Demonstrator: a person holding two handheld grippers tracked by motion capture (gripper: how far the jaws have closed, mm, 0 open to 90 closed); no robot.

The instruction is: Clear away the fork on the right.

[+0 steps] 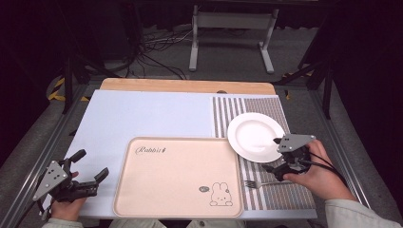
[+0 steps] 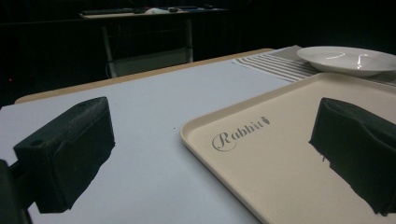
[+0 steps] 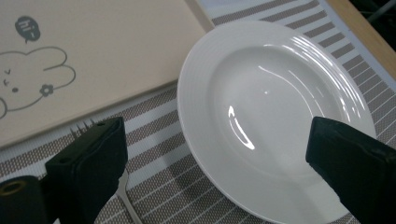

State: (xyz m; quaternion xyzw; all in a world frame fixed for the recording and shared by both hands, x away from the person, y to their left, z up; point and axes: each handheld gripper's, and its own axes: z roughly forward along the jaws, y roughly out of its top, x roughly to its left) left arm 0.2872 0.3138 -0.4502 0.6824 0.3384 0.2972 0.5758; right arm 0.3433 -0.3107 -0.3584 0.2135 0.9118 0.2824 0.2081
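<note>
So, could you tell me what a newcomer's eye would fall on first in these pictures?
Probably the big beige tray with its rabbit drawing, lying at the near middle of the table. Next, the white plate on the striped placemat to the tray's right, with a fork nearer the person. The right hand-held gripper hovers open over the plate's near edge, and the left hand-held gripper sits open left of the tray.
</note>
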